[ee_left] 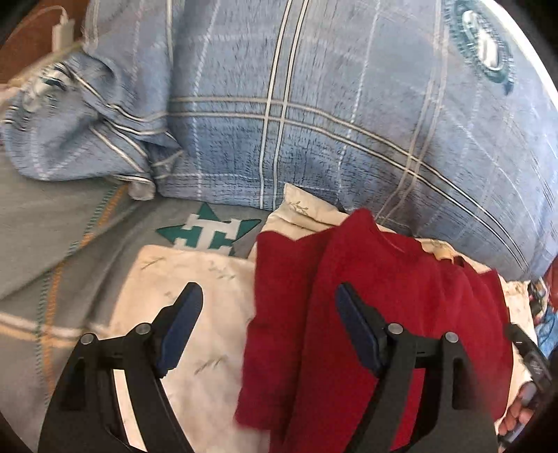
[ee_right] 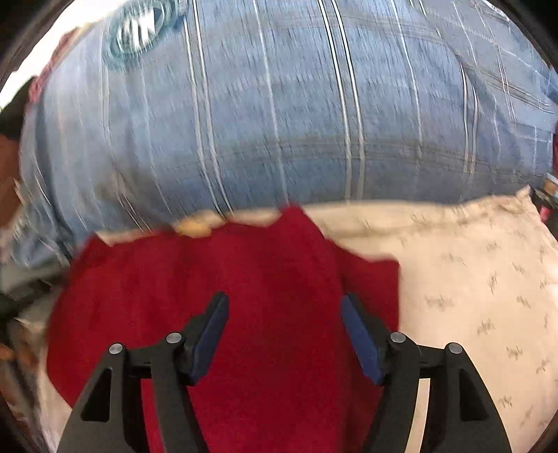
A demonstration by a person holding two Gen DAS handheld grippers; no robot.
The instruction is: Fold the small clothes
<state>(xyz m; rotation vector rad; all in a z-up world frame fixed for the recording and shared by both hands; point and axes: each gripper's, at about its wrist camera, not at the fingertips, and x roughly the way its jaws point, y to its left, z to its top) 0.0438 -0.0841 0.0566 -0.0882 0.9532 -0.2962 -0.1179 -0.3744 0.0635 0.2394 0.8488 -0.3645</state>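
A small dark red garment [ee_left: 366, 296] lies partly folded on a cream patterned cloth [ee_left: 209, 306] spread on the bed. My left gripper [ee_left: 268, 296] is open and empty, hovering over the garment's left edge. In the right wrist view the red garment [ee_right: 244, 296] fills the lower middle, with the cream cloth [ee_right: 470, 278] to its right. My right gripper [ee_right: 284, 306] is open and empty just above the garment's middle. This view is motion-blurred.
A large blue plaid quilt [ee_left: 331, 104] is heaped behind the cloth; it also shows in the right wrist view [ee_right: 279, 104]. A grey sheet with a green star logo [ee_left: 209, 233] lies at the left. A white charger [ee_left: 62, 31] sits at the far left.
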